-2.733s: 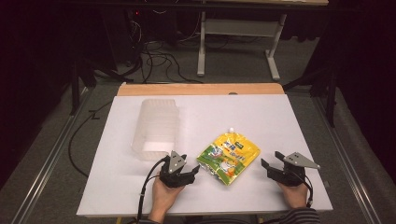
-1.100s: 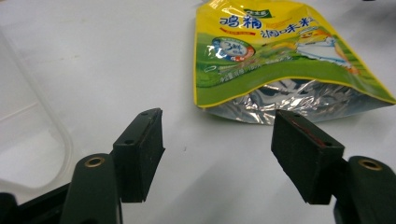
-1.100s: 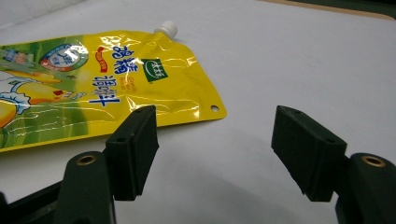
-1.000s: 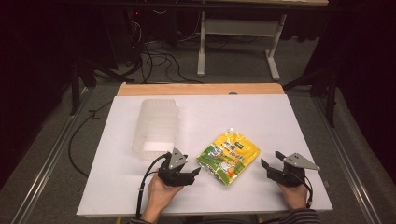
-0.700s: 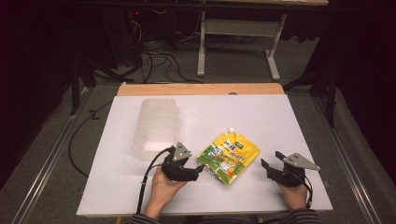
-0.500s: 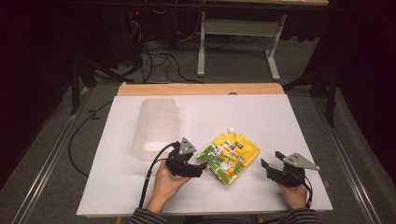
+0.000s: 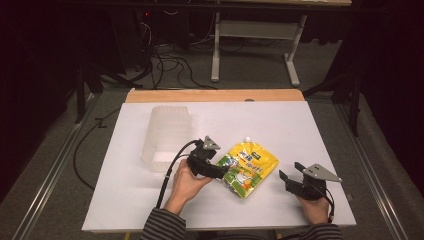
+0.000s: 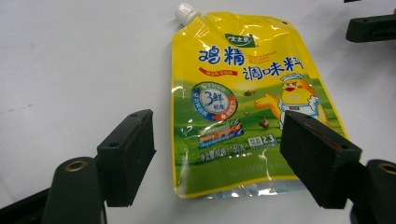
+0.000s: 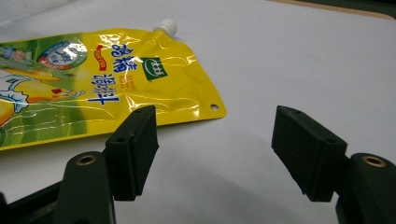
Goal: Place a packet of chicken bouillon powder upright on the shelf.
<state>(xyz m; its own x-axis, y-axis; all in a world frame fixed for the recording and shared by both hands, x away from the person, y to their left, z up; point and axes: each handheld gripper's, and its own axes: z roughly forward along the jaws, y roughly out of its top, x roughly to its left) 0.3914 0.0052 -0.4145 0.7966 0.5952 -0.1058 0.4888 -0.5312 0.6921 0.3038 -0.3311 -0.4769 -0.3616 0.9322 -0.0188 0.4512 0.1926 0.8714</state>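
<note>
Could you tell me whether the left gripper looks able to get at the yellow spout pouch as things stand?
Probably yes. The left gripper is open at the bottom edge of the yellow spout pouch, which lies flat on the white table with nothing between them.

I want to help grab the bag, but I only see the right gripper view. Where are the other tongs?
Observer: The left tongs are at the yellow pouch's bottom end, open, one jaw on each side of it.
Operator: Is anything else on the table?
Observer: A clear plastic container sits to the left of the pouch, apart from it.
Operator: What's drawn on the bag?
Observer: The left gripper view shows a cartoon chick in a chef's hat.
</note>
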